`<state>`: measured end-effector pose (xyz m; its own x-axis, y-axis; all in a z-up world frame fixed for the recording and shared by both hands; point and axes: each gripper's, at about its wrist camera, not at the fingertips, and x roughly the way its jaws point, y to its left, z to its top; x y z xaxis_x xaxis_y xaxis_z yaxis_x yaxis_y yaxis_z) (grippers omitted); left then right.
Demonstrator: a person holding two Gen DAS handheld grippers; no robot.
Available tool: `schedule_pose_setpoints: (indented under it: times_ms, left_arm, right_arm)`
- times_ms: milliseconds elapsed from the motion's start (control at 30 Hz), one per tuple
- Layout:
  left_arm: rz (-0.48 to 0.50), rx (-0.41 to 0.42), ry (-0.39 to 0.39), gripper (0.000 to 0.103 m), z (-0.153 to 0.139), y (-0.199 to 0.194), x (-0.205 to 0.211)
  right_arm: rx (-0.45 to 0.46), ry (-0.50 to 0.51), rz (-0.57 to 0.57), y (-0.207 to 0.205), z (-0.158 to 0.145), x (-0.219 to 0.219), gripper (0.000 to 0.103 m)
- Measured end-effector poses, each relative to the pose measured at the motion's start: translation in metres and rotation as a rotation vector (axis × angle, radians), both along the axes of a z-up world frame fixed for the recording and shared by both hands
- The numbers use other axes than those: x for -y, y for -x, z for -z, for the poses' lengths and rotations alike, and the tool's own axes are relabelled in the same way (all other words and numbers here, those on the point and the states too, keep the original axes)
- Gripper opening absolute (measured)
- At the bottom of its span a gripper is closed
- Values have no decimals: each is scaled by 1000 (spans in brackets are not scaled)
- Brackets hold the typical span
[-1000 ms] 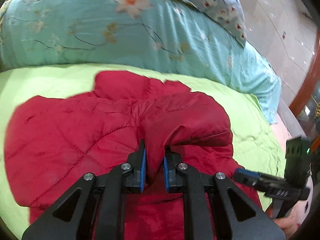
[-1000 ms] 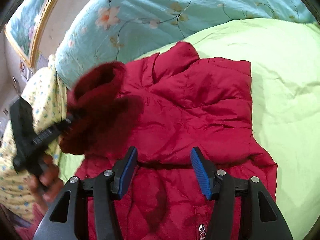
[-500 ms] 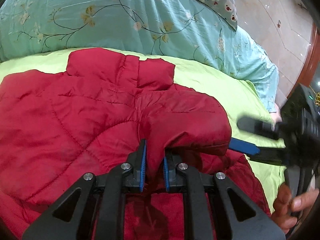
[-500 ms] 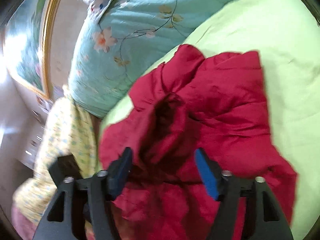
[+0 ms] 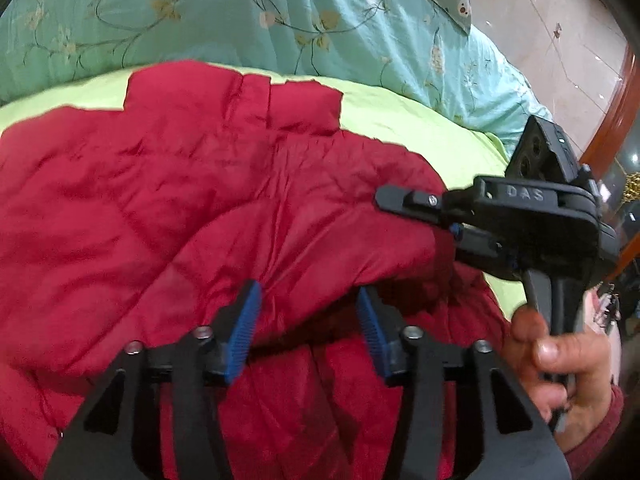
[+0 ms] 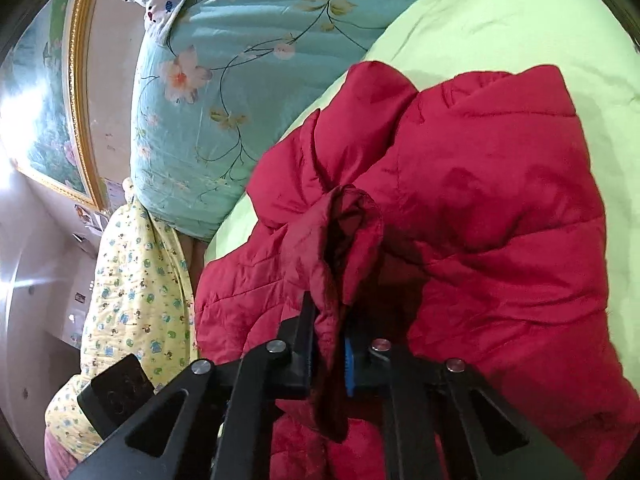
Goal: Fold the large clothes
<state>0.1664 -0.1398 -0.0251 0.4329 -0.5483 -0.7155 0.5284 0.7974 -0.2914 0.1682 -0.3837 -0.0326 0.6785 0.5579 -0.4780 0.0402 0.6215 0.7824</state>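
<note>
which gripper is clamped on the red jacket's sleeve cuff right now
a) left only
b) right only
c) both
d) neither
b: in the right wrist view the right gripper is shut on the sleeve cuff of the red jacket, while the left gripper has its jaws spread wide, pinching nothing.

Lime bedspread [image 5: 408,120], teal floral quilt [image 5: 248,12]; gold-framed painting [image 6: 48,92]; glossy tiled floor [image 5: 560,40].

Red quilted jacket [image 5: 200,200], lime-green bedspread [image 6: 500,20], teal floral duvet [image 5: 240,12], blue-padded black fingers [image 5: 244,320].
</note>
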Motion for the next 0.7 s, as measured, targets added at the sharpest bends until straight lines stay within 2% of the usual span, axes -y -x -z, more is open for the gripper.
schedule_pose_setpoints:
  times_ms: [33, 100, 200, 333, 433, 533, 633, 700]
  left_arm:
    - [11, -7, 8, 56, -2, 2, -4]
    - [17, -5, 6, 57, -7, 7, -13]
    - [-22, 42, -1, 57, -21, 6, -35]
    - [-110, 81, -30, 57, -34, -16, -62]
    - [-152, 81, -38, 57, -39, -39, -79]
    - [-185, 66, -73, 57, -32, -60, -91]
    - [-188, 16, -94, 57, -15, -76, -98]
    - [-191, -15, -114, 57, -3, -81, -98]
  right_arm:
    - [2, 4, 9, 1, -1, 2, 9]
    - [15, 16, 39, 7, -4, 9, 8]
    - [41, 60, 83, 20, -14, 21, 8]
    - [29, 140, 92, 26, -18, 26, 8]
    - [7, 229, 88, 22, -14, 19, 8]
    - [-16, 269, 87, 20, -6, 16, 8]
    - [-24, 280, 85, 19, 0, 16, 10]
    - [-20, 298, 88, 20, -2, 15, 17]
